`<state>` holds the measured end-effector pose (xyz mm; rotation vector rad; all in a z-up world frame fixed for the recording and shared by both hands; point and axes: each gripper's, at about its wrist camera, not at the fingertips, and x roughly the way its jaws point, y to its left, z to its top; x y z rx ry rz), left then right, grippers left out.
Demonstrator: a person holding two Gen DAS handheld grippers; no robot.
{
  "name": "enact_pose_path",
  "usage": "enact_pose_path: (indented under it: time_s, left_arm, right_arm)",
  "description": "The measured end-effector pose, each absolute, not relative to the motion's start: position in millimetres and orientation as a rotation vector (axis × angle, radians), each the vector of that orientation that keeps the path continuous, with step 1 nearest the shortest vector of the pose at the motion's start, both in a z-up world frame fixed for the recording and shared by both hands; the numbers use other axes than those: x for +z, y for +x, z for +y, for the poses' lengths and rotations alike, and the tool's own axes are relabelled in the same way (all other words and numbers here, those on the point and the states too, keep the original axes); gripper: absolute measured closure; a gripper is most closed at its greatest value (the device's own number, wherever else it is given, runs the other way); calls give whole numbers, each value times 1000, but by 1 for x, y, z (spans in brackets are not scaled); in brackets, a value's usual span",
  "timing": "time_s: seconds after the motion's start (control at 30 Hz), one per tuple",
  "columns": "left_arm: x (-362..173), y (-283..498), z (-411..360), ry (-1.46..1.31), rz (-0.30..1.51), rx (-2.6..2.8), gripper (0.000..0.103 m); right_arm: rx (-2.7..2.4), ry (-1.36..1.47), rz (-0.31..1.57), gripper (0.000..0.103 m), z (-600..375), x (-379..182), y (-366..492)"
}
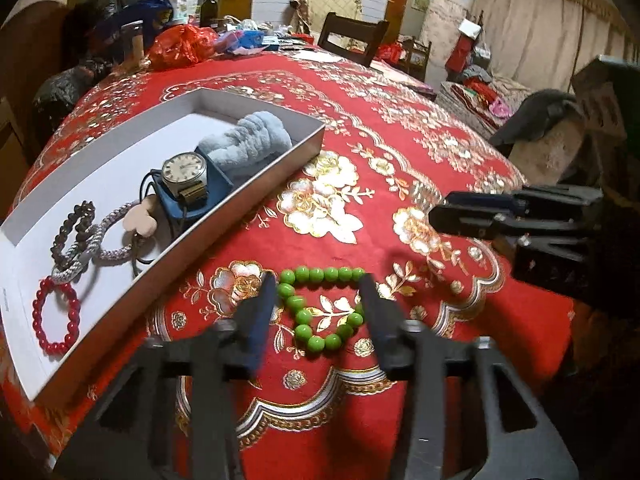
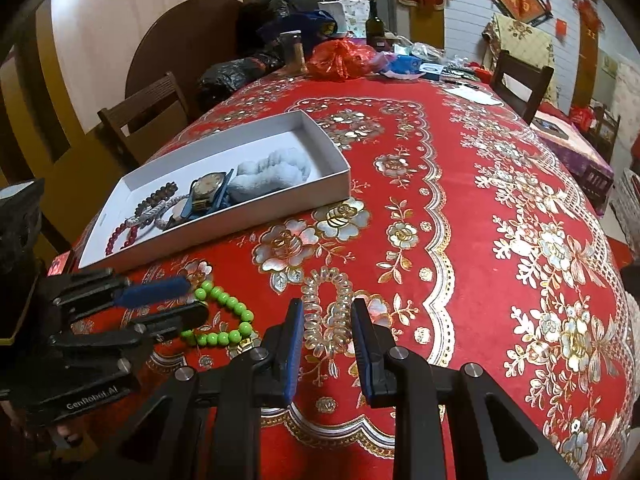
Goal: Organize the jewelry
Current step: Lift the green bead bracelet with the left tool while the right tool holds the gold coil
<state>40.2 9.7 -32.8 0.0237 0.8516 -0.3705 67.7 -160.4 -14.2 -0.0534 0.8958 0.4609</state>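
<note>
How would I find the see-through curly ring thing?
Start at the white box on the red tablecloth. Nearer than it lie green beads; beside those is the clear spiral hair tie. It alone is colourless and coiled like a phone cord.

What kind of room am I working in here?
Most likely a home dining or living room: a long table under a red floral tablecloth, wooden dining chairs around it, red festive hangings on the wall, and curtains at the far side.
</note>
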Motion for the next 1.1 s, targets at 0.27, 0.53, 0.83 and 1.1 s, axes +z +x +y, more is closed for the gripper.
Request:
enact_pose_path:
  time_s: [0.27, 0.53, 0.83, 1.1]
  left_arm:
    - [-48, 49, 13, -19, 894, -367, 74]
    - [-40, 41, 23, -57, 886, -337, 96]
    - [24, 30, 27, -138, 786, -370, 96]
    - [45, 26, 23, -144, 765, -351, 96]
  right_arm:
    - [459, -54, 901, 80, -160, -16, 69]
    - [437, -35, 896, 80, -165, -16, 71]
    - [392, -8, 858, 80, -174, -8, 72]
    - [334, 16, 802, 80, -185, 4, 68]
